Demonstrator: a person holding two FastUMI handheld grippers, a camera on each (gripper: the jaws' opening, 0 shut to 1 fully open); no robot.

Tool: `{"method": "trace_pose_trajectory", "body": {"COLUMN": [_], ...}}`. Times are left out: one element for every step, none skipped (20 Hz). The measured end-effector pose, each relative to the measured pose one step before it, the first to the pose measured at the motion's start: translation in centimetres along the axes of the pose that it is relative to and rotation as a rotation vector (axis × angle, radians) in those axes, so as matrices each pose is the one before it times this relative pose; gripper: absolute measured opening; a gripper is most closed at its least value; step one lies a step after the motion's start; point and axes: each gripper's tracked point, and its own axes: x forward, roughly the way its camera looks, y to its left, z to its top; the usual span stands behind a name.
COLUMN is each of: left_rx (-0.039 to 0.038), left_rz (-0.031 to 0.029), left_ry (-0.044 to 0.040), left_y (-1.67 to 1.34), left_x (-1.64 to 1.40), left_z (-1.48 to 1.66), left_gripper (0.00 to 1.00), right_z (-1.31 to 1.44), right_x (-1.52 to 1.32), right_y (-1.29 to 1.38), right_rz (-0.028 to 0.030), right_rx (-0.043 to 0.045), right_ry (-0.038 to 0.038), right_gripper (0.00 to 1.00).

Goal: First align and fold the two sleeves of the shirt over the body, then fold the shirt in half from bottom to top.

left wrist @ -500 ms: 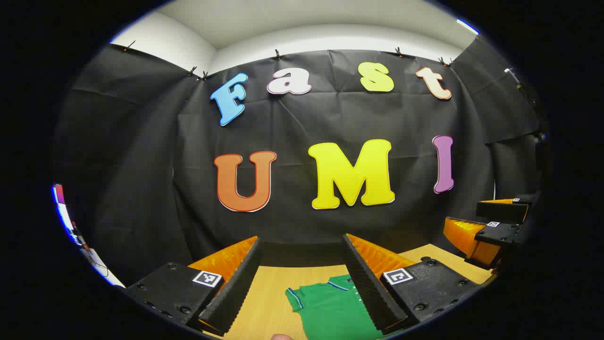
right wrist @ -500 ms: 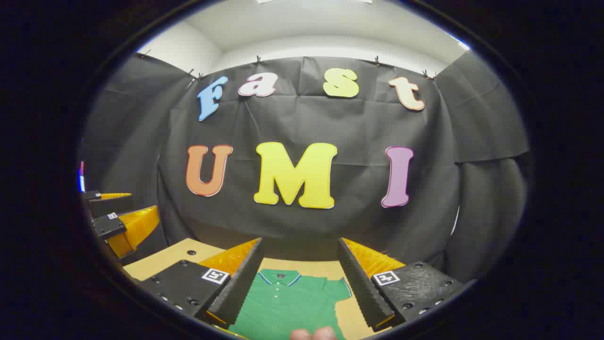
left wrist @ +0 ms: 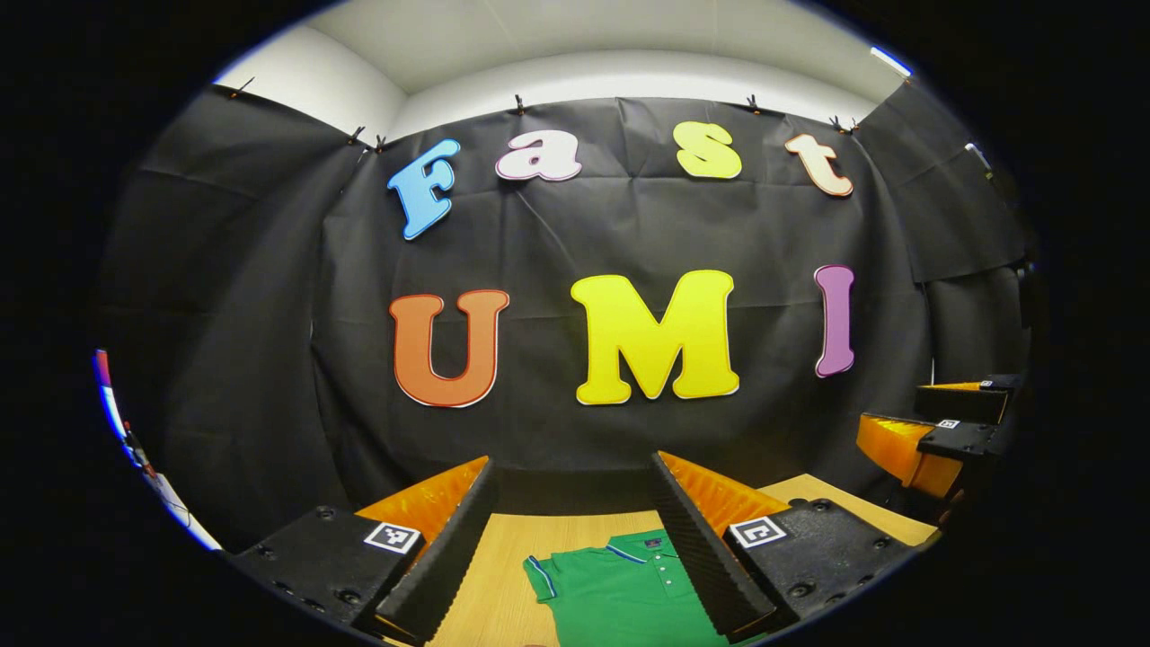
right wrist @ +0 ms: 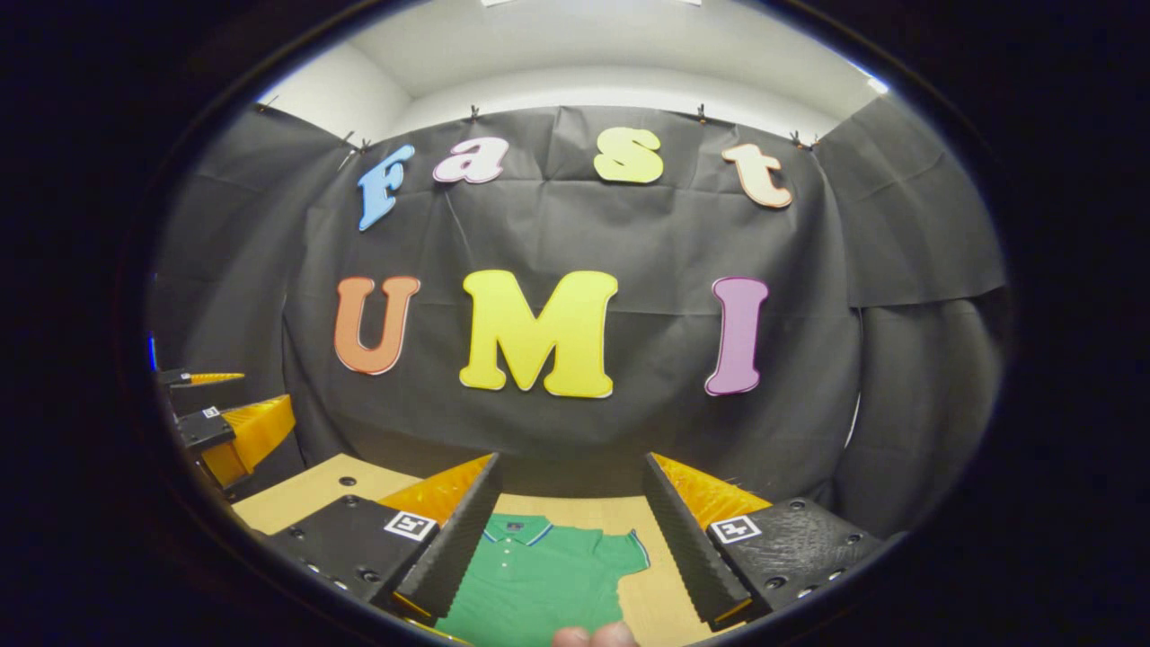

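**Shirt flat on the table, both grippers held above it with jaws wide**

Shirt [left wrist: 620,593], green with a striped collar, is seen lying flat on the wooden table [left wrist: 503,575], collar toward the far wall, sleeves spread and not yet folded over the body. In the left gripper view it lies between and partly behind the fingers of the left gripper [left wrist: 575,539], with one sleeve [left wrist: 542,578] showing in the gap. In the right gripper view the shirt [right wrist: 539,584] is framed between the fingers of the right gripper [right wrist: 570,530], its other sleeve [right wrist: 629,550] reaching toward the right finger.

Both pairs of jaws are spread wide and nothing is held by either; no finger is seen touching the cloth.

Each gripper is also caught from the other's camera: the right one at the far right edge [left wrist: 934,431], the left one at the left edge [right wrist: 225,422].

Compared with half a second earlier, the shirt is placed slightly lower and further left in the left gripper view, and the other gripper sits a little higher at the right edge. In the right gripper view the shirt has shifted a little to the left. Fingertips of a hand [right wrist: 593,636] are visible at the bottom edge, as before.
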Motion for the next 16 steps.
{"method": "trace_pose_trajectory", "body": {"left_rx": [0.0019,-0.00017,0.00034,-0.00076,0.00009,0.00078,0.00059,0.0001,-0.00068,0.00104,0.00118,0.00156,-0.00028,-0.00232,-0.00269,-0.00059], "left_rz": [0.00267,-0.0002,0.0015,0.00057,-0.00046,0.00214,0.00282,0.00023,0.00017,0.0008,0.00021,0.00055,0.00136,0.00033,-0.00101,0.00084], "left_ry": [-0.00078,0.00014,0.00042,0.00125,0.0012,0.0025,0.00098,0.00199,-0.00063,-0.00083,-0.00218,-0.00055,-0.00036,-0.00074,0.00228,0.00377], "left_y": [0.035,-0.045,0.008,-0.026,-0.049,0.077,0.117,-0.071,-0.003,0.018,-0.015,0.005,-0.065,-0.072,-0.207,-0.062], "left_x": [0.058,0.03,0.007,0.06,-0.017,0.021,0.011,0.129,0.078,-0.006,-0.108,-0.03,0.059,0.09,0.112,0.147], "left_z": [0.003,0.069,-0.06,-0.071,0.049,-0.093,-0.1,-0.011,0.014,0.022,0.143,0.004,-0.086,-0.027,0.031,-0.16], "left_gripper": [1.0,1.0,1.0,1.0,1.0,1.0,1.0,1.0,1.0,1.0,1.0,1.0,1.0,1.0,1.0,1.0], "right_z": [-0.142,-0.076,-0.172,0.008,0.019,0.089,0.077,0.084,0.046,0.041,-0.017,0.006,-0.176,0.001,-0.201,-0.116], "right_x": [0.207,0.101,0.153,0.055,0.048,0.03,0.019,0.05,0.055,0.068,0.162,0.063,0.075,0.201,0.143,0.216], "right_y": [0.008,0.149,-0.078,-0.086,-0.118,-0.057,0.005,0.003,0.01,-0.108,-0.039,-0.053,-0.067,-0.054,-0.144,-0.272], "right_rz": [0.00417,0.00776,0.00167,-0.00057,-0.00123,-0.00085,0.00097,0.0009,0.00195,0.00065,0.00089,0.00196,0.00216,0.00491,0.00179,-0.00118], "right_rx": [-0.00015,0.00403,-0.00008,-0.00208,-0.00158,-0.00056,0.00013,-0.0013,-0.00117,-0.0028,-0.00212,-0.00214,-0.00194,-0.00166,-0.0038,-0.00208], "right_ry": [0.00153,0.00631,0.00607,0.00418,-0.00039,-0.00118,-0.00391,-0.00105,-0.0016,0.00016,0.00007,0.001,0.00155,0.00152,0.00387,0.00347], "right_gripper": [0.95,0.95,0.95,0.95,0.95,0.95,0.95,0.95,0.97,0.95,0.97,0.97,0.96,0.96,0.94,0.95]}}
